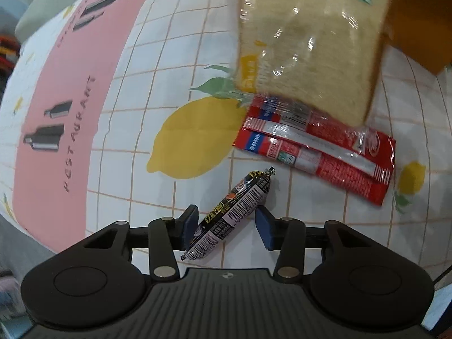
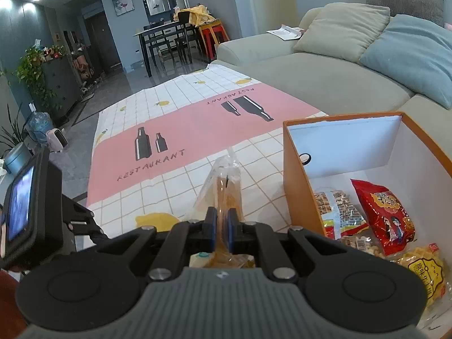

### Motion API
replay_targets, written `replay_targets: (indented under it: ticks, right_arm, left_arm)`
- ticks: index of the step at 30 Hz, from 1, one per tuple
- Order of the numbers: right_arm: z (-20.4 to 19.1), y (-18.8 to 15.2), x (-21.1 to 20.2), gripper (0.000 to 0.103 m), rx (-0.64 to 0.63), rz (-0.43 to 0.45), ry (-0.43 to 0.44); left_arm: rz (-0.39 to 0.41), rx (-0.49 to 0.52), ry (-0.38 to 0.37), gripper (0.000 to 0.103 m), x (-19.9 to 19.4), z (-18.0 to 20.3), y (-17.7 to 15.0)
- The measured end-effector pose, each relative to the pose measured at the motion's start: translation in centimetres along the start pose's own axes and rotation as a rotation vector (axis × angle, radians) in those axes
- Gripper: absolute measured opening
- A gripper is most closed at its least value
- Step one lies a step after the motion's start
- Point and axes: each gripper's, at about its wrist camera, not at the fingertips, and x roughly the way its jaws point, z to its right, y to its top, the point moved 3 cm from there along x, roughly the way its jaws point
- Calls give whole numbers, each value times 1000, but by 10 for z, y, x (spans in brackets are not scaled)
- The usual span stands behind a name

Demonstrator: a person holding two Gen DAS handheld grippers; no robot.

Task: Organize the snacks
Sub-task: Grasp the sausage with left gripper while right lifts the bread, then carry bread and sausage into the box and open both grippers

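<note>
My left gripper (image 1: pixel 226 226) is open, its blue pads on either side of a small black sausage stick (image 1: pixel 230 214) that lies on the tablecloth. A red snack packet (image 1: pixel 325 158) lies just beyond it. A bagged slice of bread (image 1: pixel 308 45) hangs in the air above the red packet, blurred. My right gripper (image 2: pixel 221 226) is shut on that bread bag (image 2: pixel 226 186), seen edge-on, left of the orange box (image 2: pixel 296 175). The box holds several snack packs, among them a red bag (image 2: pixel 384 217).
The table carries a white checked cloth with lemons and a pink band (image 2: pixel 197 130). A grey sofa with cushions (image 2: pixel 339 56) stands behind it. The left gripper's body with its screen (image 2: pixel 25 212) is at the left in the right wrist view.
</note>
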Motion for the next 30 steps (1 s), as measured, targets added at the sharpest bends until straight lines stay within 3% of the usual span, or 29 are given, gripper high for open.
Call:
replay_targets:
  ticks: [7, 14, 22, 30]
  right_arm:
    - [5, -2, 1, 5, 14, -10, -10]
    - [2, -2, -2, 4, 0, -1, -5]
    - [-4, 0, -13, 3, -18, 19, 11]
    - [-1, 4, -37, 2, -6, 57, 11]
  left_arm:
    - [-25, -220, -35, 38, 1, -14, 0]
    - [4, -640, -165, 27, -4, -39, -10]
    - [92, -761, -138, 25, -32, -32, -9]
    - [206, -839, -163, 25, -77, -24, -4]
